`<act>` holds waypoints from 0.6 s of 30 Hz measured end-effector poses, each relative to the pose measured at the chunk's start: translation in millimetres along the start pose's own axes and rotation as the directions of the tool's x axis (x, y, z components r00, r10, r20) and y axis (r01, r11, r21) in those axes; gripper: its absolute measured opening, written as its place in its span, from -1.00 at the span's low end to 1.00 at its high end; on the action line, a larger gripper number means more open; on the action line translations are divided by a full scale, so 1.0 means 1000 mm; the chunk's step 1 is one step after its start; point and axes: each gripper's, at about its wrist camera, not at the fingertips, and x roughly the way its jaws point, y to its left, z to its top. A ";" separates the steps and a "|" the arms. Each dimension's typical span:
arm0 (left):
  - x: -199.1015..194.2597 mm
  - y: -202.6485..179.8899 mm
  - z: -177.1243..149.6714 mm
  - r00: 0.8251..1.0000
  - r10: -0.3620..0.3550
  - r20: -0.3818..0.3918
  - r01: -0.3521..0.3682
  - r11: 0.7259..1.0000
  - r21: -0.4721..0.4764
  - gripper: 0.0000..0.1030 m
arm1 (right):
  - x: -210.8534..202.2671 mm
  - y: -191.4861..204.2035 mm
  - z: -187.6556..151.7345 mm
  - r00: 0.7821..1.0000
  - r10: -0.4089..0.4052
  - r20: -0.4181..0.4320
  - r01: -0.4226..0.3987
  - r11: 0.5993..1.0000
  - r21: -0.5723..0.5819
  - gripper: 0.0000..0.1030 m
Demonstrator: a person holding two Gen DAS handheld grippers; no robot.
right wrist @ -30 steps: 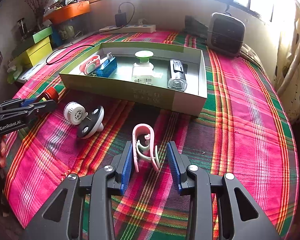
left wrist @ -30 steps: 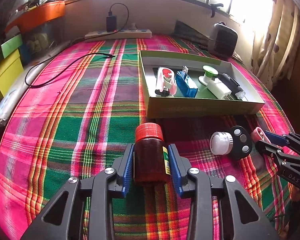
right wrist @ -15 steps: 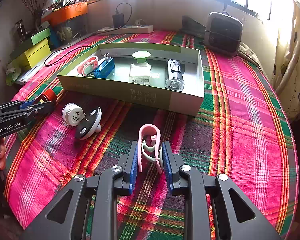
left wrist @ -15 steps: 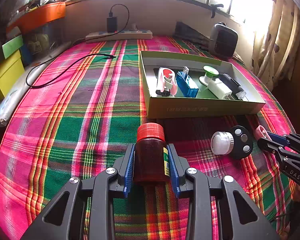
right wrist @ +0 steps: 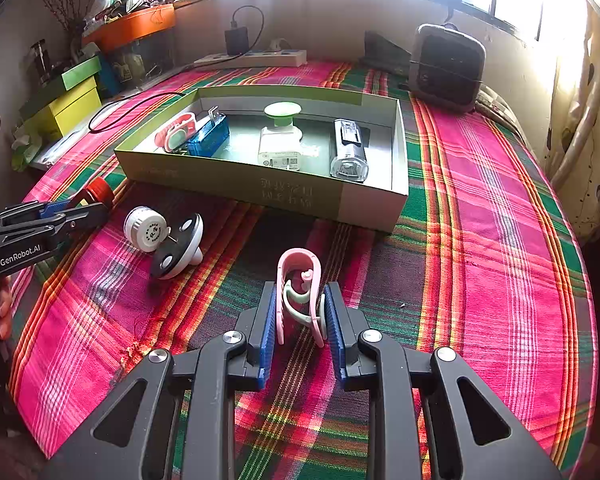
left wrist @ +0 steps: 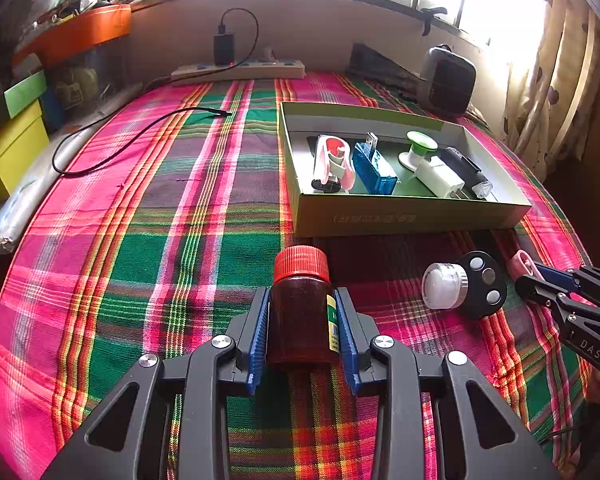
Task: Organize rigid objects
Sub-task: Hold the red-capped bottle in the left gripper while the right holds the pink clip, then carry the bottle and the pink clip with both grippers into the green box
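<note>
The left gripper (left wrist: 302,326) is gripping an upright brown plastic bottle with a red ribbed cap (left wrist: 301,304), its jaws closed on both sides, just in front of the shallow green cardboard box (left wrist: 400,218). The right gripper (right wrist: 300,314) is squeezing a pink plastic clip (right wrist: 299,284), seemingly resting on the plaid bedspread (right wrist: 480,240), with the box straight ahead of both.

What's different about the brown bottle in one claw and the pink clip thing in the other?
The brown bottle is a solid, dark cylinder with a ribbed red cap; the pink clip is a thin open loop with a pale green piece inside. The bottle fills the left gripper pad to pad; the slimmer clip sits between the right gripper pads. Both are clamped, both outside the green box, over the plaid cloth.
</note>
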 end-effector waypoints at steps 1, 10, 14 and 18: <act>0.000 0.000 0.000 1.000 0.000 0.000 0.000 1.000 0.000 -0.41 | 0.000 0.000 0.000 1.000 0.000 0.000 0.000 1.000 0.000 -0.53; 0.000 0.000 0.000 1.000 0.001 0.000 -0.001 1.000 -0.002 -0.41 | 0.000 -0.001 0.000 1.000 -0.003 -0.001 0.003 1.000 0.009 -0.53; 0.000 0.001 0.000 1.000 -0.004 -0.001 0.004 1.000 -0.003 -0.41 | 0.000 -0.001 0.000 1.000 -0.003 -0.003 0.003 1.000 0.016 -0.53; -0.002 0.001 0.001 1.000 -0.006 -0.002 0.006 1.000 -0.002 -0.41 | -0.003 -0.001 0.000 1.000 0.002 0.004 -0.002 0.999 0.032 -0.53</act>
